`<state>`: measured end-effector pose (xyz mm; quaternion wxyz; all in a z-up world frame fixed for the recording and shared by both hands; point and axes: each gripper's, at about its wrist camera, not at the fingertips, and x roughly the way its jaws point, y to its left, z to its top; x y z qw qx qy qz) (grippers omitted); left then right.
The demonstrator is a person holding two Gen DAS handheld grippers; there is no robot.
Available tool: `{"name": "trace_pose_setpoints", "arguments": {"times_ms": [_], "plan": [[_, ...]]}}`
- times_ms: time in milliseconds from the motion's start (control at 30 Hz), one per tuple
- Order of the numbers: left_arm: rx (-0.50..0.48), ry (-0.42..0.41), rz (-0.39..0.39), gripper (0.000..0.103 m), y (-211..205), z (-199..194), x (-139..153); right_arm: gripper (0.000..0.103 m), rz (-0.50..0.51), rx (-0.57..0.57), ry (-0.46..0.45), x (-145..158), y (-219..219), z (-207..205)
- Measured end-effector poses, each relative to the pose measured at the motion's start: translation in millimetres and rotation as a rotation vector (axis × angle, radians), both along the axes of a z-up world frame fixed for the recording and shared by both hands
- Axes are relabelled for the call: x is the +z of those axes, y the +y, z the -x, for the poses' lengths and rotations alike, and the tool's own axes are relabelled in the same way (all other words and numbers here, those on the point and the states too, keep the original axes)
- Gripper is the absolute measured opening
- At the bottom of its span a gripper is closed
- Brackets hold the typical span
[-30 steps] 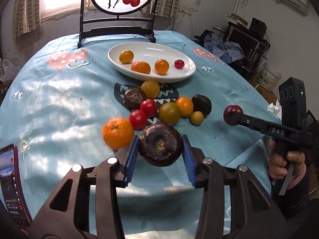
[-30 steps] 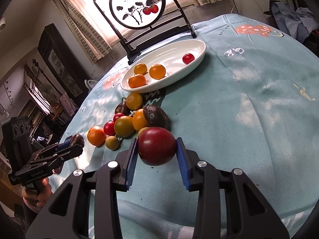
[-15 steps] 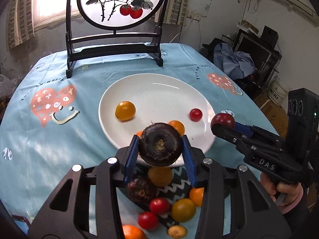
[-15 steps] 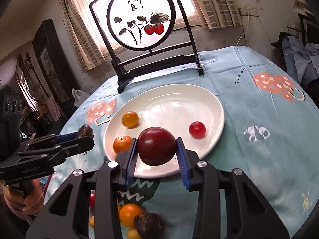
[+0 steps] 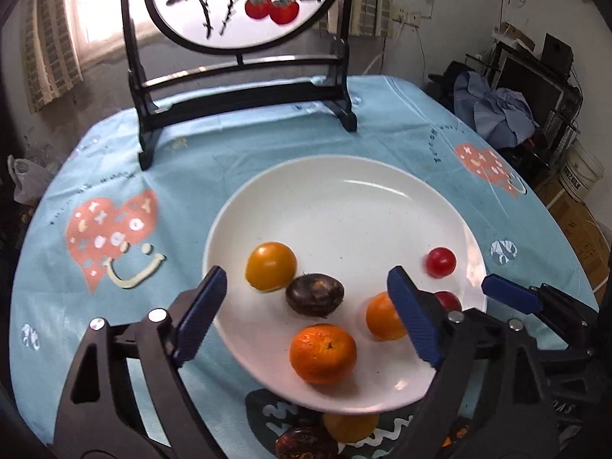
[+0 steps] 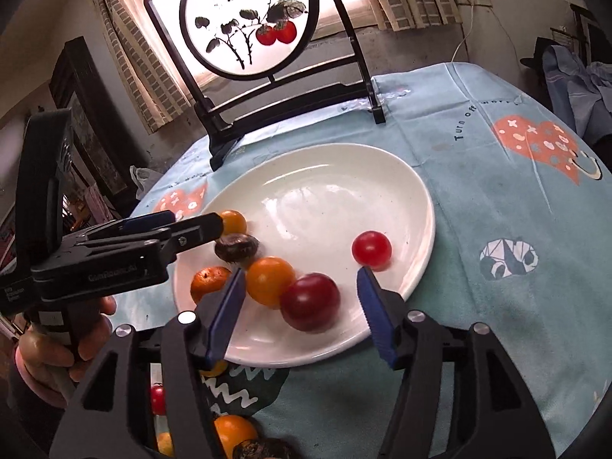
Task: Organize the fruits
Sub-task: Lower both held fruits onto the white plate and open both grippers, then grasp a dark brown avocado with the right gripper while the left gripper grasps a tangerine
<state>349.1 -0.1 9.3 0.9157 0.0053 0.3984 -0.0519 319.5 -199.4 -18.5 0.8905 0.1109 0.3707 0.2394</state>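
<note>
A white plate [image 5: 344, 168] sits on the blue tablecloth, seen in both views. My left gripper [image 5: 306, 273] hovers over its near side with jaws opening; the dark brown fruit [image 5: 314, 294] lies on the plate between them, untouched, beside a yellow tomato [image 5: 271, 266], a mandarin [image 5: 323, 354] and an orange fruit [image 5: 382, 321]. My right gripper [image 6: 302, 273] is also opening above the plate [image 6: 420, 199]. The dark red fruit [image 6: 310, 302] rests on the plate between its pads, free of both. A small red tomato [image 6: 371, 250] lies further right.
A round painted screen on a black stand [image 5: 244, 4] stands behind the plate. More loose fruit [image 6: 233, 432] lies on the cloth under the plate's near rim. A hand [image 6: 65, 344] grips the left tool. Clothes and boxes [image 5: 497, 111] crowd the room's right side.
Both grippers travelled forward from the loose fruit pile to above the plate. Each then opened: the dark brown fruit and the dark red fruit left the pads and now lie on the plate.
</note>
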Motion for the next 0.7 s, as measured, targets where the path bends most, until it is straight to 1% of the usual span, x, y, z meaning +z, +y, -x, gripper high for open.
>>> {"name": "trace_pose_setpoints", "arguments": {"times_ms": [67,133,200,267,400,467,533,633,700], "plan": [[0.016,-0.031,0.014,0.096,8,20,10,0.062,-0.041,-0.004,-0.014,7,-7,5],[0.019,-0.048,0.056,0.099,18,43,16,0.063,-0.076,0.006,0.004,8,-11,7],[0.025,-0.049,0.100,0.099,28,66,16,0.063,-0.122,0.035,0.028,5,-14,7],[0.037,-0.043,0.129,0.099,37,89,11,0.063,-0.149,0.025,0.024,4,-16,12],[0.119,-0.052,0.122,0.099,55,135,-2,0.063,-0.148,0.024,0.002,4,-14,29],[0.160,-0.061,0.117,0.099,65,157,-7,0.063,-0.157,0.027,0.007,0,-15,39],[0.203,-0.067,0.101,0.099,74,174,-12,0.063,-0.138,0.032,0.020,-4,-14,48],[0.210,-0.031,0.106,0.099,82,189,-24,0.063,-0.105,0.045,0.030,-10,-14,64],[0.195,-0.005,0.121,0.099,84,197,-35,0.063,-0.145,0.093,0.063,-15,-17,74]]}}
